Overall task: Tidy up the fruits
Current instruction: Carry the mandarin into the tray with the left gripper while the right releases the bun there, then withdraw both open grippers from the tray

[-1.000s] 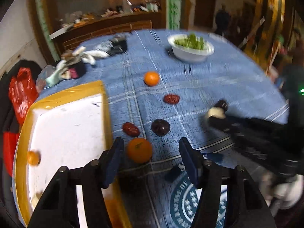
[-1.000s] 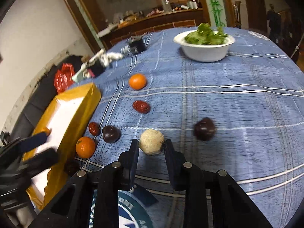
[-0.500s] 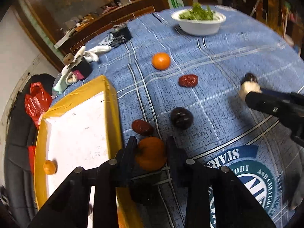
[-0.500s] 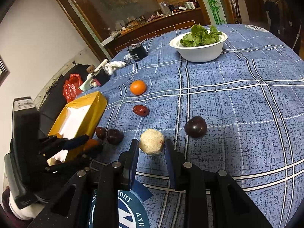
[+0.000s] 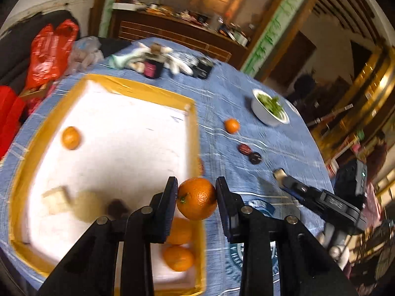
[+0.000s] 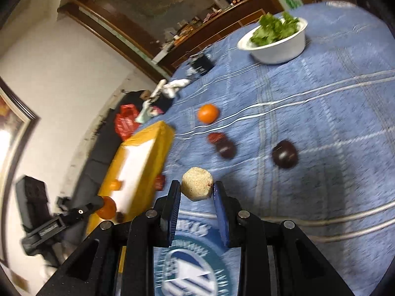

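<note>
The left gripper (image 5: 196, 192) is clamped on an orange (image 5: 196, 198), both finger pads pressed against its sides. The fruit is held above the near right corner of the yellow-rimmed tray (image 5: 118, 83), over the tray's right wall. Inside the tray, two more oranges (image 5: 179, 257) lie one behind the other in the near right corner, just below the held one. A third orange (image 5: 70, 137) sits alone toward the far left of the white floor. A pale block (image 5: 57, 198), a tan round piece and a small dark fruit lie along the near side, all blurred.

The right gripper (image 6: 196, 192) grips a pale, grainy, roughly peeled fruit (image 6: 197, 183), lifted clear of the blue checked tablecloth (image 6: 333, 98). In the left wrist view this gripper shows at the right, with the pale fruit at its tip.

On the table to the right of the tray, a loose orange (image 6: 208, 113) lies farthest off. Nearer are a red date (image 6: 215, 137) and a dark plum (image 6: 226, 148), touching or nearly so. A second dark plum (image 6: 284, 157) sits apart to the right. Another red date (image 6: 160, 182) lies close against the tray's outer wall.

At the far side stands a white bowl (image 6: 281, 49) of green leaves. Gloves (image 5: 177, 61) and small dark items lie at the far left edge of the table. A red plastic bag (image 5: 47, 51) rests beyond it.
</note>
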A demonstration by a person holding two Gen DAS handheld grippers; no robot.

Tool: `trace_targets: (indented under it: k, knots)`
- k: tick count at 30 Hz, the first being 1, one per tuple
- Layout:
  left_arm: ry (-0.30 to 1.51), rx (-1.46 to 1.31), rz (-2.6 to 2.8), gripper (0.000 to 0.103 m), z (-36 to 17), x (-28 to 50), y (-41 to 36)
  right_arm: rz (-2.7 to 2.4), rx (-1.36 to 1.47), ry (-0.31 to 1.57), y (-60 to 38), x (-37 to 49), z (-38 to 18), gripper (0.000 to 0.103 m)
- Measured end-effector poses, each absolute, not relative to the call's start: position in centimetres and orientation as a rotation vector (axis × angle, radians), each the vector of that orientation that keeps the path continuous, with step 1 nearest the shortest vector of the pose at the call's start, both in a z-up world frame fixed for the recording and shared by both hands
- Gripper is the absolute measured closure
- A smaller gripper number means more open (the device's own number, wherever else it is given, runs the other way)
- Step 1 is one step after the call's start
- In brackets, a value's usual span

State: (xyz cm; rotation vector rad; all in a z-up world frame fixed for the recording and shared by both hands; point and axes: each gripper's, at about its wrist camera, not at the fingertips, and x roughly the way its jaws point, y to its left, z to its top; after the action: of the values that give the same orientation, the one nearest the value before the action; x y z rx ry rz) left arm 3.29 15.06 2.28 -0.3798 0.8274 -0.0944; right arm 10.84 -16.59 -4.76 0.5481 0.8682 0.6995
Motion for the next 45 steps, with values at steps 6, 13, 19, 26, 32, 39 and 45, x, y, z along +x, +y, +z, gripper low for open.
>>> trace_targets:
  k: [6,13,19,26,32,39,45]
  knots:
    - [0.801,-0.464,-0.037,0.072,1.8,1.9,18.6,0.897,0.654,0.927,-12.7,9.5,-3.6,0.072]
    - [0.788,-0.51,0.012,0.072,0.7,0.7,21.8,1.006,0.663,1.015,-6.9,8.7,-3.6,0.072]
    - [0.767,-0.535,0.052,0.072,0.5,-0.2,23.8,1.014,0.556,1.058,-2.2,8.2,-3.6,0.072]
    - [0.765,-0.55,0.086,0.072,-0.1,-0.5,25.3,0.979,0.388,1.05,1.2,7.2,-3.7,0.072]
    - [0.777,-0.529,0.13,0.072,-0.4,-0.8,25.7,0.929,0.273,1.017,2.9,6.6,-3.6,0.071]
    - [0.783,-0.516,0.14,0.043,0.6,-1.6,25.7,0.854,0.259,0.941,2.7,7.1,-2.5,0.037]
    - [0.701,-0.512,0.132,0.031,3.0,-3.2,25.3,0.799,0.294,0.872,-0.9,7.4,-0.5,0.037]
